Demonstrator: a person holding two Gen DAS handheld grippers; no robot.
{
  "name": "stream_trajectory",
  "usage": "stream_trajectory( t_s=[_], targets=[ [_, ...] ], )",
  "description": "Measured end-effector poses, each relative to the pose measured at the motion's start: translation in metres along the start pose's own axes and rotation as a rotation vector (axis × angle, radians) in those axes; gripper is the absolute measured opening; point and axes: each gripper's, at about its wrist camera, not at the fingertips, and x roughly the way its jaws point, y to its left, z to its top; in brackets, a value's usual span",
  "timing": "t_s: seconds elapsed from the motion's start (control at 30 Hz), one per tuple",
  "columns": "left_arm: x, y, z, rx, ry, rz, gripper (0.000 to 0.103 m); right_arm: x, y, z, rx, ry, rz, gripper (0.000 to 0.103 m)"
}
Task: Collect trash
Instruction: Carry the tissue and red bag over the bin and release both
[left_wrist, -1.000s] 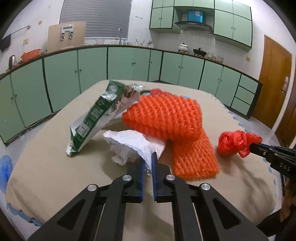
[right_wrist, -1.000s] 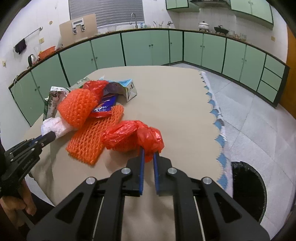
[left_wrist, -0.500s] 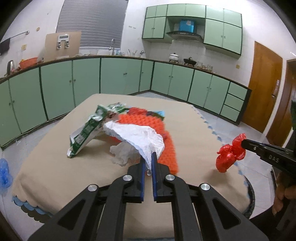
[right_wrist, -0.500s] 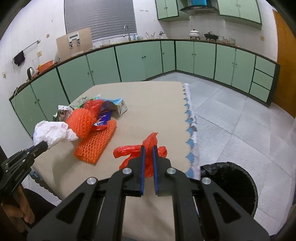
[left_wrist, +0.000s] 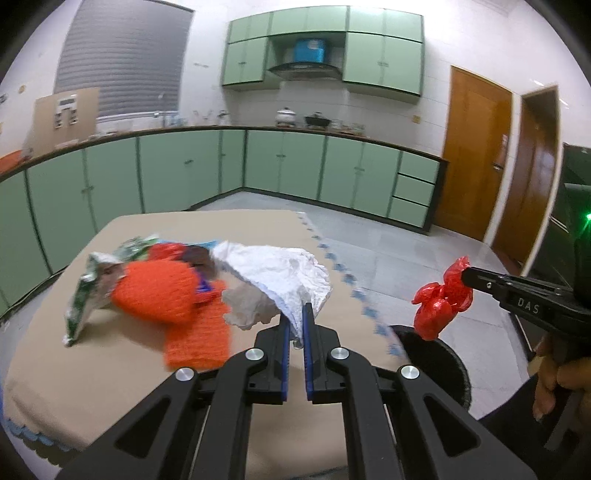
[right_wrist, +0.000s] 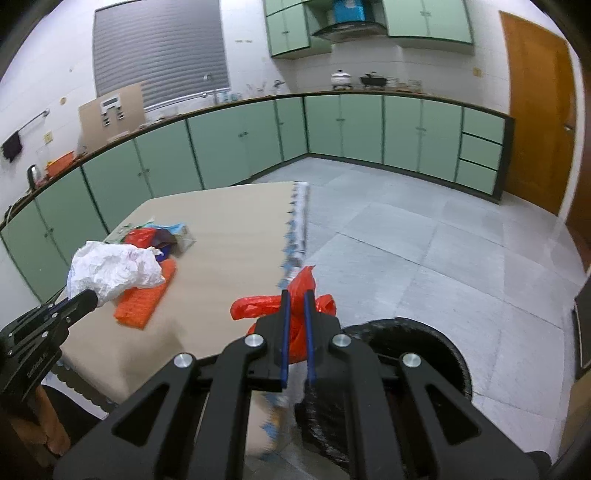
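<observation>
- Right gripper (right_wrist: 295, 325): jaws pinching the red bag (right_wrist: 291, 310); a second ago the bag lay on the table beside the orange net, now it hangs clear of the table edge, near the rim of the black bin (right_wrist: 424, 332)
- From the left wrist view the red bag (left_wrist: 441, 301) dangles over the bin (left_wrist: 443, 362), not yet inside it
- Left gripper (left_wrist: 295, 321): jaws pressed on a corner of the white paper (left_wrist: 280, 273); a second ago the paper rested on the table (left_wrist: 74, 387), now it is lifted off it and drapes forward from the tips
- In the right wrist view the white paper (right_wrist: 110, 269) is carried at the tips of the left gripper (right_wrist: 88, 297), above the near table edge, well short of the bin
- Left on the table: orange net (left_wrist: 166, 295), green packet (left_wrist: 83, 295), and a few wrappers behind, blurred
- Judgement: two items taken in one pass; the red bag is placed for release, the paper has to travel across to the bin first
- Risk: the paper is held by one thin corner and may tear or slip in transit
- Task is at an early stage, most of the pile untouched
</observation>
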Motion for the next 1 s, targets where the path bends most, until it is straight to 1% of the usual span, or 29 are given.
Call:
stream_trajectory(
  t_s=[0.07, 0.3, 0.47, 0.57, 0.67, 0.77, 0.93, 0.97, 1.0],
  targets=[
    [0.005, -0.01, 0.001, 0.015, 0.004, -0.023, 0.006, -0.003, -0.012, -0.004, 0.014, -0.001, -0.02, 0.006],
    [0.029, -0.064, 0.01, 0.09, 0.023, -0.132, 0.006, -0.01, -0.059, -0.018, 0.077, 0.005, -0.096, 0.006],
    [0.053, -0.099, 0.008, 0.131, 0.053, -0.197, 0.006, -0.006, -0.092, -0.031, 0.118, 0.027, -0.143, 0.006],
    [0.065, -0.117, 0.005, 0.147, 0.076, -0.222, 0.006, 0.001, -0.11, -0.04, 0.148, 0.047, -0.171, 0.006],
    [0.086, -0.137, 0.0, 0.169, 0.114, -0.247, 0.006, 0.011, -0.129, -0.051, 0.191, 0.076, -0.191, 0.006],
    [0.103, -0.15, -0.004, 0.185, 0.143, -0.266, 0.006, 0.023, -0.146, -0.061, 0.221, 0.105, -0.217, 0.004],
    [0.137, -0.168, -0.017, 0.207, 0.212, -0.287, 0.006, 0.046, -0.165, -0.07, 0.27, 0.154, -0.237, 0.004],
    [0.144, -0.171, -0.02, 0.212, 0.226, -0.29, 0.006, 0.051, -0.168, -0.072, 0.273, 0.164, -0.241, 0.004],
    [0.153, -0.175, -0.025, 0.221, 0.252, -0.293, 0.006, 0.059, -0.171, -0.074, 0.278, 0.189, -0.241, 0.006]
  ],
)
